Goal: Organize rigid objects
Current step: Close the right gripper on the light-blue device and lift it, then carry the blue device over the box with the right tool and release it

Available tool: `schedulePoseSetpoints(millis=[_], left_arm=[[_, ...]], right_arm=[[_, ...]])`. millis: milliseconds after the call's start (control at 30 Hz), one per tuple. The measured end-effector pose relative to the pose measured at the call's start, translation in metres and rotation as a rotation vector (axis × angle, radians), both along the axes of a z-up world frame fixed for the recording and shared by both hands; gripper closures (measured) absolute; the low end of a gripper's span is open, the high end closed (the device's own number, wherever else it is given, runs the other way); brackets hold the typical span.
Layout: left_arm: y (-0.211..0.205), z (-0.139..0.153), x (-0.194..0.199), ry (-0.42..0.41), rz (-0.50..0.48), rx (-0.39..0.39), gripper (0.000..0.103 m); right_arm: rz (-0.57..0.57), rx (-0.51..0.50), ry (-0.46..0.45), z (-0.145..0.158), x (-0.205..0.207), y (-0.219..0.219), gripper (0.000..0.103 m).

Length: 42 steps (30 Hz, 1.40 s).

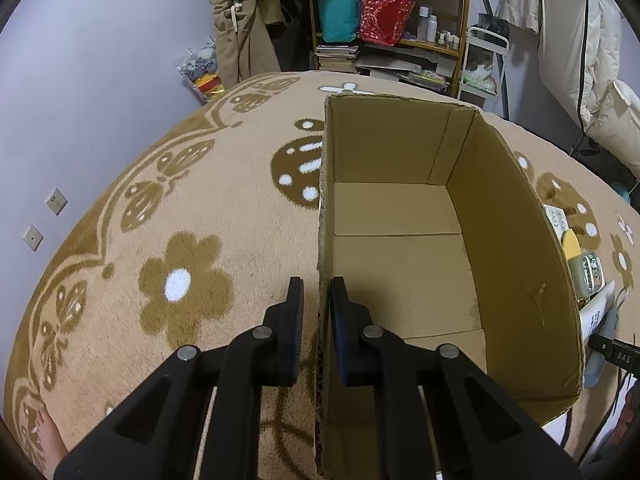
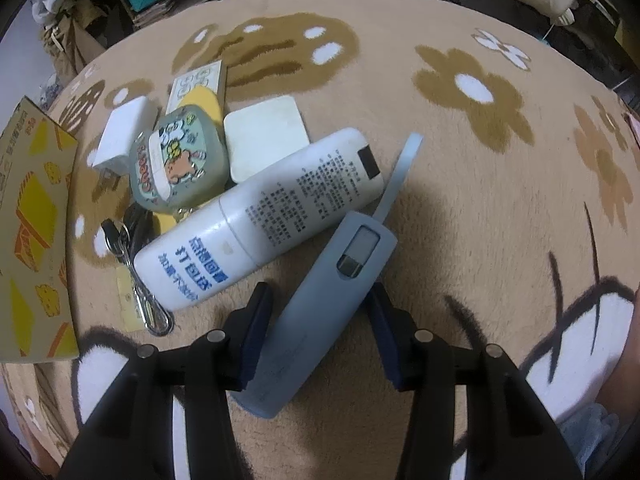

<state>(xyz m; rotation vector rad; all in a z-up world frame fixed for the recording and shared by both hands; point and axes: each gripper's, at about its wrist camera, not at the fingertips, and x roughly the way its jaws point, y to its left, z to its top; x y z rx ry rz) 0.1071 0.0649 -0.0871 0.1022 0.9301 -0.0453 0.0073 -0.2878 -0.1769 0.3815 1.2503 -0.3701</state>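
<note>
An open cardboard box (image 1: 516,240) stands on the floral rug, nothing inside it. My left gripper (image 1: 318,294) is shut on the box's near left wall, one pad outside and one inside. On the rug beside the box lies a light-blue oblong device (image 2: 332,300) with a strap, set slantwise between the fingers of my right gripper (image 2: 320,300); both pads touch its sides. Just beyond it lie a white bottle (image 2: 260,216) with blue lettering, a green cartoon case (image 2: 180,160), a white square pad (image 2: 266,144), a white block (image 2: 124,132) and keys (image 2: 132,248).
The box's yellow printed outer side (image 2: 32,240) stands left of the pile. The beige rug (image 1: 180,220) spreads around the box. A shelf (image 1: 400,20) with bags and bottles stands at the back, bedding (image 1: 592,80) at right. A bare foot (image 1: 48,436) rests at the rug's lower left.
</note>
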Motion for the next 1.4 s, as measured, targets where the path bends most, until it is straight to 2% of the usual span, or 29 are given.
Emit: schedulePoseSetpoints(millis=[100,233,400,767,1033,1400], left_arm=[[-0.002,0.0,0.0,0.005,-0.01,0.013,0.094],[-0.004,-0.001,0.0,0.005,-0.01,0.019,0.096],[-0.004,-0.001,0.0,0.004,-0.01,0.013,0.097],[-0.006,-0.001,-0.001,-0.001,-0.014,0.016,0.097],[-0.006,-0.001,-0.001,-0.005,-0.017,0.026,0.097],[-0.004,0.0,-0.001,-0.007,-0.015,0.019,0.097]], right_arm=[[0.001,-0.023,0.005,0.002,0.001,0.005,0.055],[-0.033,-0.003,-0.031,0.003,-0.001,-0.004,0.067],[-0.068,-0.013,-0.077,0.009,-0.002,-0.011,0.073],[-0.127,0.014,-0.254,0.043,-0.004,-0.027,0.074],[-0.069,0.053,-0.324,0.062,-0.006,-0.02,0.074],[-0.016,0.018,-0.423,0.101,-0.003,-0.006,0.074]])
